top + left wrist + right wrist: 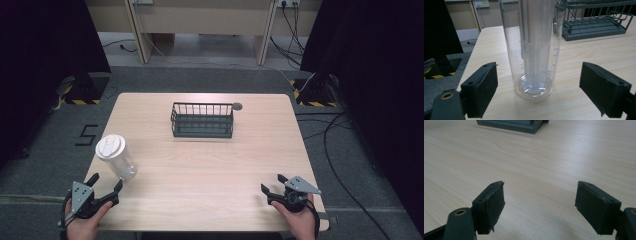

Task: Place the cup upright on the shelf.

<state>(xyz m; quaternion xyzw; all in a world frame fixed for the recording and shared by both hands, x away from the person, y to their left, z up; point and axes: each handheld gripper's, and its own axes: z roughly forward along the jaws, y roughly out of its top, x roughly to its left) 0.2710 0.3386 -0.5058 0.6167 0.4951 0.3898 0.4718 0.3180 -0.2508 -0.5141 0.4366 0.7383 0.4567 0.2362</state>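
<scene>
A tall clear plastic cup with a white lid stands upright near the table's left edge; its transparent body rises just beyond my left gripper's jaws. My left gripper is open just short of the cup, a jaw to either side of it without touching. A dark wire basket sits at the middle back of the table, and it appears at the top right of the left gripper view. My right gripper is open over bare wood near the front right corner.
The light wooden table has a small round grommet behind the basket. Cables run over the floor at the right. Black stands with yellow-striped feet flank the far corners.
</scene>
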